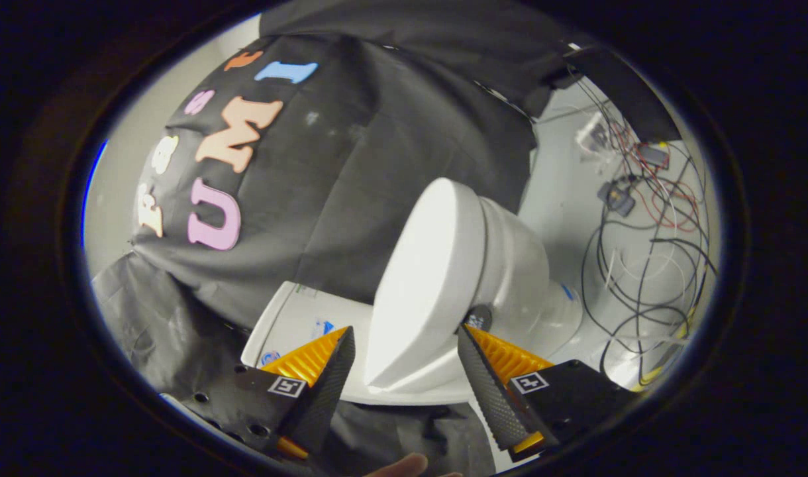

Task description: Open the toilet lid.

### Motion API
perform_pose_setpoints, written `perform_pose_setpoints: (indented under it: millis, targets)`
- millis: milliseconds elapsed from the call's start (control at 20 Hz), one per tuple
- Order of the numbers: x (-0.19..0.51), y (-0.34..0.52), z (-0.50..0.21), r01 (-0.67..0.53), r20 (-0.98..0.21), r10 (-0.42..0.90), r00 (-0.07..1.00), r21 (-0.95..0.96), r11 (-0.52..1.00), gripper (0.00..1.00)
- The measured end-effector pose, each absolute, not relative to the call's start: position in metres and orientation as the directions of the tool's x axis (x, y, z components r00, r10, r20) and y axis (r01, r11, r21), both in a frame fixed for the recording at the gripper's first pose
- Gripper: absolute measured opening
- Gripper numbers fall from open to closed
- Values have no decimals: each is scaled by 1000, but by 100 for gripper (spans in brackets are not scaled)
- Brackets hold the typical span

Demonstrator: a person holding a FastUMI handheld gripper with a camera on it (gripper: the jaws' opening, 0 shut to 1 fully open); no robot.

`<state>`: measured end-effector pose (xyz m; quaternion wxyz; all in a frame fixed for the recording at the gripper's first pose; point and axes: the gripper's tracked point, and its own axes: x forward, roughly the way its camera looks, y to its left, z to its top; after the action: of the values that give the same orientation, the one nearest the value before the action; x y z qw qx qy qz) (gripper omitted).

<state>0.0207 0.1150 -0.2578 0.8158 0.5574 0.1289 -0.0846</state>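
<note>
The white toilet appears rolled sideways in the gripper view. Its oval lid (pixel 430 285) lies against the bowl (pixel 520 271), with the flat top facing the booth cloth. The tank (pixel 291 324) sits behind the lid's lower end. My gripper (pixel 404 336) is open, its fingers wide apart. One fingertip (pixel 343 344) stands on the tank side of the lid. The other fingertip (pixel 467 338) is at the seam between lid and bowl. The lid's near end lies between them; I cannot tell whether either finger touches it.
Black cloth (pixel 351 172) hangs behind the toilet and covers the floor near the tank. A tangle of wires (pixel 649 265) and small electronic parts lies on the white surface beyond the bowl. A person's fingertip (pixel 404 466) peeks in below the fingers.
</note>
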Motion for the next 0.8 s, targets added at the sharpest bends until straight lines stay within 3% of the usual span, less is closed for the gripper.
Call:
perform_pose_setpoints:
  millis: [500,550,650,800]
  targets:
    - [24,113,-288,330,-343,48,938,928,171,96]
    - [24,112,-296,347,-357,51,933,927,144,95]
    - [24,111,-310,372,-380,55,924,921,117,84]
    - [31,110,-315,359,-363,57,930,930,81,83]
